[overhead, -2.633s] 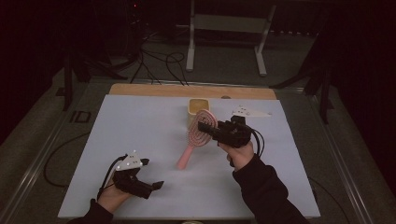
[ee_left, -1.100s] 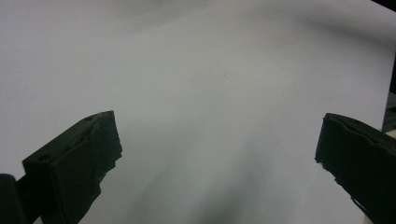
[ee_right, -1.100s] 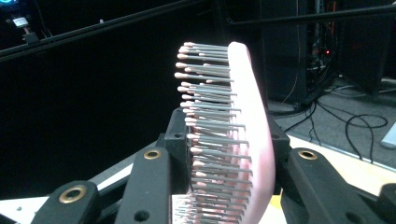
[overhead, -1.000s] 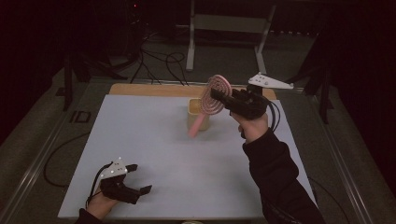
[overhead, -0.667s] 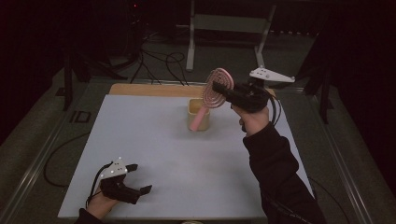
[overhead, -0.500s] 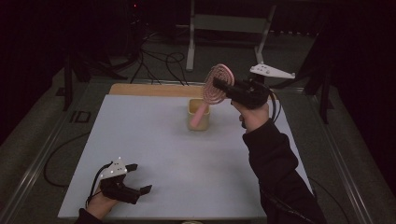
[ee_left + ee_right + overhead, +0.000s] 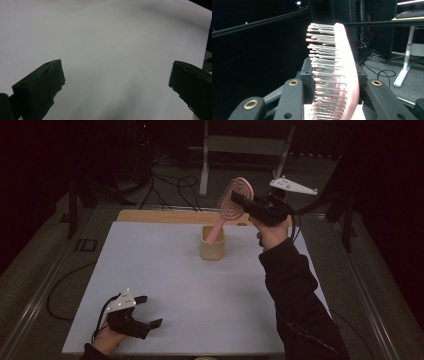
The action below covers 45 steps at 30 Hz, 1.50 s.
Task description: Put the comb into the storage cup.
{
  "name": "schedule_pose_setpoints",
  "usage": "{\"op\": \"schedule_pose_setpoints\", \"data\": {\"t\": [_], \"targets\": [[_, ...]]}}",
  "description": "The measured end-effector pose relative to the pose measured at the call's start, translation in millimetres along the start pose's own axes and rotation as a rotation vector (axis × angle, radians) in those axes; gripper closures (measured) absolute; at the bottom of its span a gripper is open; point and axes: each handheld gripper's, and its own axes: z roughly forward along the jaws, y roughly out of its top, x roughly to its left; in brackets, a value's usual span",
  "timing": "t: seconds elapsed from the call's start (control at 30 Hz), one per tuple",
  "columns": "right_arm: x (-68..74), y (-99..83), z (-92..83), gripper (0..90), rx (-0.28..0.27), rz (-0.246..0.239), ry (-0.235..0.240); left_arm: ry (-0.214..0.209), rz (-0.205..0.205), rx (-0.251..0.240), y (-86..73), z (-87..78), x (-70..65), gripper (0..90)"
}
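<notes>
A pink hairbrush (image 7: 231,205) is held up over the back of the table, head high and handle slanting down into a small tan cup (image 7: 212,244). My right gripper (image 7: 250,202) is shut on the brush's head. In the right gripper view the pink brush (image 7: 342,75) stands edge-on between the jaws, its metal bristles pointing left. My left gripper (image 7: 145,312) rests low at the table's front left, open, with nothing in it. The left gripper view shows its two black fingers (image 7: 42,87) wide apart over the bare white table (image 7: 112,50).
The white tabletop (image 7: 165,285) has a wooden strip (image 7: 160,216) along its far edge. Behind the table lie cables (image 7: 170,185) on the floor and a metal stand leg (image 7: 204,165). The surroundings are dark.
My right gripper has lifted the brush off the table, carried it back over the cup and lowered the handle into it. The left gripper has drawn slightly toward the front.
</notes>
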Motion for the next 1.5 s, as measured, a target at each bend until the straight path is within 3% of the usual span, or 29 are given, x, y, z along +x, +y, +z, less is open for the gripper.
{"op": "schedule_pose_setpoints", "data": {"t": [0.4, 0.63, 1.3, 1.5], "targets": [[-8.5, 9.2, 19.1, 65.1, -0.002, -0.027, -0.063, -0.004, -0.002, -0.009, 0.6, -1.2, -0.3, 0.6], [-15.7, 7.0, 28.0, 65.1, -0.016, -0.010, -0.083, -0.008, 0.003, -0.005, 0.5, -1.9, -0.3, 0.5], [-32.3, -23.8, 51.6, 65.1, 0.005, -0.015, -0.147, -0.010, 0.007, -0.010, 0.4, -2.4, -0.9, 0.6], [-35.6, -33.8, 58.8, 65.1, 0.025, -0.008, -0.145, -0.012, 0.010, -0.009, 0.5, -2.4, -2.3, 0.6]]}}
